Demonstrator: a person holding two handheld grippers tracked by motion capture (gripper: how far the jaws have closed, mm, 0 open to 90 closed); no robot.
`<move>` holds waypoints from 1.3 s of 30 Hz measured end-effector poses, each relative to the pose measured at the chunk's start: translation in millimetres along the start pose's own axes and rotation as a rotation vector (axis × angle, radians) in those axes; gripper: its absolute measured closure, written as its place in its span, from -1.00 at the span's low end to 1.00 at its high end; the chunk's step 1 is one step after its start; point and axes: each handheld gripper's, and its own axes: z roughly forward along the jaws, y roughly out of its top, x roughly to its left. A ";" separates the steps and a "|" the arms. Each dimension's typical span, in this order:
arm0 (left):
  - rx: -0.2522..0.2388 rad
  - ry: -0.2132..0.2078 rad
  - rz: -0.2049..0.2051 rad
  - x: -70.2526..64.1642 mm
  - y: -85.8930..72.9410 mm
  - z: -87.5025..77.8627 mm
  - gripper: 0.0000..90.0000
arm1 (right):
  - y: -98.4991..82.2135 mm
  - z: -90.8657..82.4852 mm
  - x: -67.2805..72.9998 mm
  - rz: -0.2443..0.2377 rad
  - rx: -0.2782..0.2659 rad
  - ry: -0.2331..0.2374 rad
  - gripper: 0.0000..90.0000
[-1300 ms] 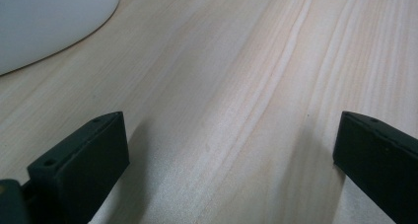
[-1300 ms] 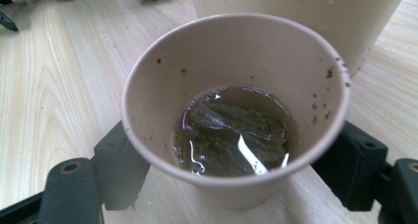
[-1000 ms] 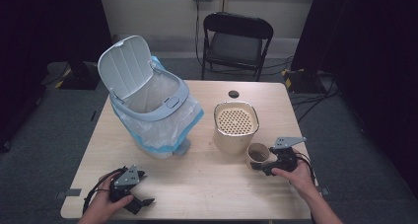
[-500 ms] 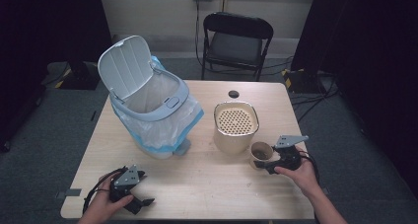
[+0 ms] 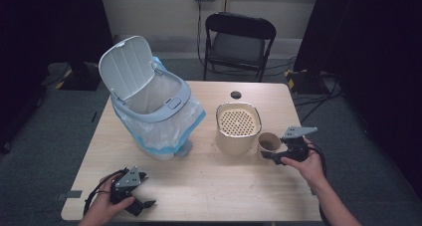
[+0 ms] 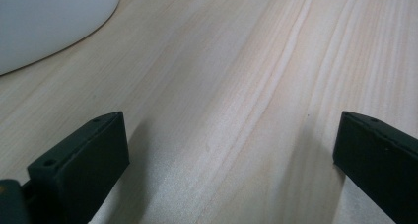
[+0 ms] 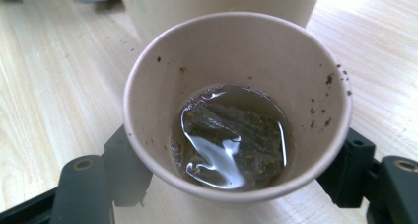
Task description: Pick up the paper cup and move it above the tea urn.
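Note:
A brown paper cup (image 5: 269, 143) holds dark liquid and a soggy tea bag (image 7: 231, 135). It sits just right of the beige strainer pot (image 5: 238, 126). My right gripper (image 5: 271, 152) comes at the cup from the right, and its black fingers (image 7: 125, 169) press the cup's wall on both sides. Its jaws have just been closing with the cup (image 7: 236, 61) between them. My left gripper (image 5: 144, 191) rests near the table's front left corner. Its jaws stand wide open over bare wood (image 6: 229, 160) with nothing between them.
A white bin (image 5: 149, 101) with its lid up and a plastic liner stands at the back left of the wooden table (image 5: 214, 186). A small black disc (image 5: 236, 94) lies near the far edge. A folding chair (image 5: 239, 37) stands behind the table.
My right gripper's jaws have closed on the cup. The cup and hand have shifted slightly up and to the right. The left hand has not moved.

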 end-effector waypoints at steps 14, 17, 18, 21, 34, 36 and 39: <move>0.003 0.000 0.005 0.3 0.1 -0.1 -1.00 | 11.4 -1.3 -15.4 0.019 -0.012 -0.030 -0.39; 0.002 0.000 0.005 0.3 0.0 0.0 -1.00 | 12.9 -2.1 -17.8 0.019 -0.008 -0.035 -0.39; -0.001 0.000 0.002 0.2 0.0 0.1 -1.00 | 13.2 -2.3 -18.8 0.021 -0.011 -0.034 -0.39; 0.004 0.000 0.006 0.4 0.1 -0.2 -1.00 | 15.0 -4.0 -22.3 0.025 -0.009 -0.045 -0.39; -0.003 -0.004 0.003 -0.5 0.0 0.3 -1.00 | 32.2 -8.9 -41.1 0.029 -0.022 -0.095 -0.38; -0.003 -0.004 0.003 -0.5 0.0 0.3 -1.00 | 34.6 -9.4 -43.3 0.030 -0.023 -0.103 -0.38; -0.003 -0.004 0.003 -0.4 0.0 0.3 -1.00 | 37.9 -9.7 -45.7 0.031 -0.026 -0.109 -0.38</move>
